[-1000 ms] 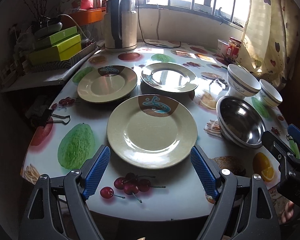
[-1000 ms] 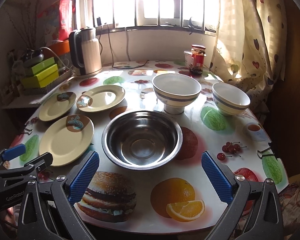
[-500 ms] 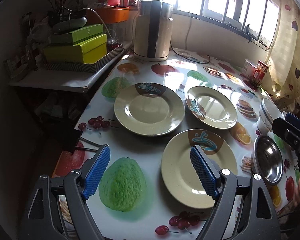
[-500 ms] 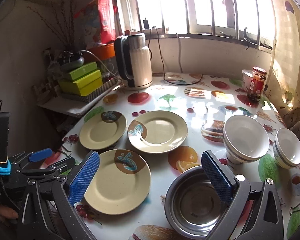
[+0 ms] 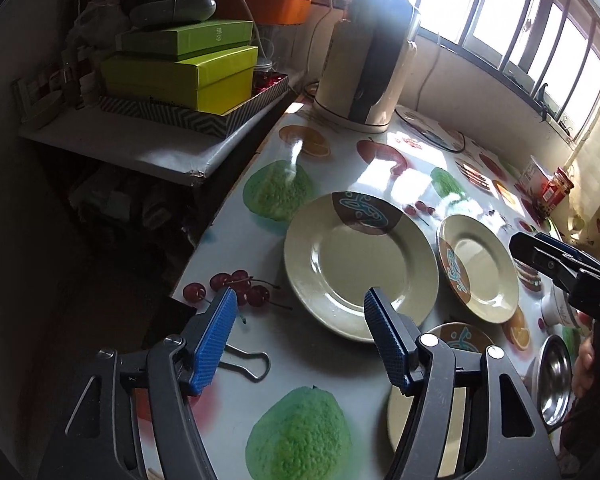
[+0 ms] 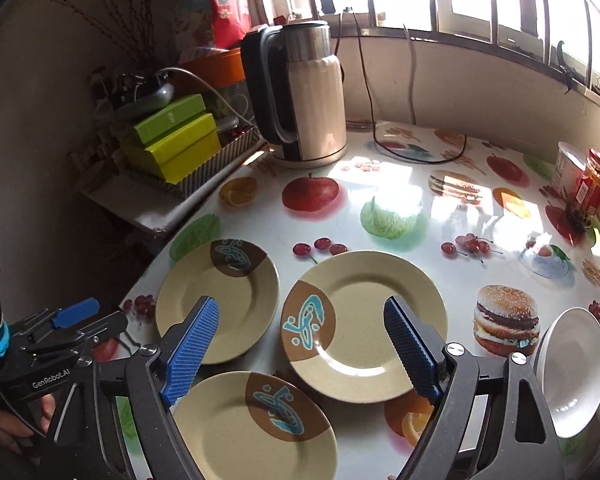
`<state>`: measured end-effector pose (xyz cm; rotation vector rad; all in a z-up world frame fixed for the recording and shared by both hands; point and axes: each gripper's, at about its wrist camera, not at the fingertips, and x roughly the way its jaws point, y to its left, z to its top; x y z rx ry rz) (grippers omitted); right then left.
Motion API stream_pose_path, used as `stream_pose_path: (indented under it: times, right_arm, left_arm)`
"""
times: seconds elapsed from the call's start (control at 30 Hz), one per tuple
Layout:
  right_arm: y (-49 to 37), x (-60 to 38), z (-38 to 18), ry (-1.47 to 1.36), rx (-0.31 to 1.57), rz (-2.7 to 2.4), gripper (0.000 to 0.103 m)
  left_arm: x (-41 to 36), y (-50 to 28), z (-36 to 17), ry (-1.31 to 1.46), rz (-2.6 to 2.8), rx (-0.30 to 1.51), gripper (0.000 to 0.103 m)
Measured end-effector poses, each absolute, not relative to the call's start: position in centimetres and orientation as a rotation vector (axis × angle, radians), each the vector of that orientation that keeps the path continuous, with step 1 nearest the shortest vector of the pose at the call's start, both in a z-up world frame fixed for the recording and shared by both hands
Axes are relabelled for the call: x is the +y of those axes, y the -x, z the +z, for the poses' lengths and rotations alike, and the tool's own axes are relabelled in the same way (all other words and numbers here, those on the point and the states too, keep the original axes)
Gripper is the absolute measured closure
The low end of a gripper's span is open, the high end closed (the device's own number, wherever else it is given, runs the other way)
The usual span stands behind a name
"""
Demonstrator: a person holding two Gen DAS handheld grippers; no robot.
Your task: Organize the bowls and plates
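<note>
While both are hanging over the fruit-print tabletop (image 6: 399, 200), neither hand-held gripper is actually holding anything: the left hand-held gripper (image 5: 300, 340) has its blue pads spread wide, hovering above the left edge of the tabletop with the right pad (image 5: 385, 340) overlapping the near rim of the left plate (image 5: 359, 264) in view, though I can't tell if it's touching. Its left pad sits over the printed cherries, and a black binder clip (image 5: 244, 364) lies on the tabletop just below that. The right hand-held gripper (image 6: 300, 352) is spread just as wide, empty, hanging above the three beige plates. Those plates sit flat in a cluster toward the left side of the tabletop: the left plate nearest the edge, the middle plate (image 6: 363, 324) just beside it to the right, and the near plate (image 6: 256, 424) closest to the front edge, rims nearly touching. A white bowl (image 6: 571, 368) sits at the right edge, and the steel bowl (image 5: 555, 376) shows only in the left wrist view, near the front right. An electric kettle (image 6: 303, 92) stands at the back left corner.
</note>
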<state>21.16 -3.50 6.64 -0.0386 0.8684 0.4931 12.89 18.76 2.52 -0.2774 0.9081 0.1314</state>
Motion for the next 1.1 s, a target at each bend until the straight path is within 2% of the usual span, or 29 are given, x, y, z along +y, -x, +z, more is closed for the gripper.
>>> stream_pose_path:
  times: [0.17,0.3,0.4,0.47,0.63,0.77,1.1]
  right_arm:
    - [-23.8,-1.1,4.2,0.072,0.946,0.528,0.028]
    - [-25.2,0.3,2.7,0.089,0.979,0.560,0.031]
    - [-26.2,1.1,1.7,0.107,1.005,0.570,0.037]
    - [-26.7,1.5,1.1,0.103,1.015,0.576,0.040]
    - [-27.2,2.3,0.7,0.126,1.005,0.597,0.043]
    - [-28.0,2.6,0.2,0.118,1.015,0.603,0.054]
    - [-28.8,3.4,-0.5,0.118,1.029,0.641,0.062]
  left_arm:
    - [19.8,-14.4,0.8,0.328,0.130,0.949,0.046]
    - [20.0,-15.3,-0.2,0.342,0.126,0.967,0.047]
    - [20.0,-15.8,-0.7,0.349,0.119,0.976,0.047]
    - [20.1,-16.0,-0.8,0.358,0.117,0.980,0.052]
    - [20.2,-16.4,-1.3,0.365,0.126,0.989,0.054]
    - [20.4,-16.7,-1.6,0.372,0.131,0.993,0.056]
    - [20.3,-17.1,-1.9,0.388,0.124,1.001,0.062]
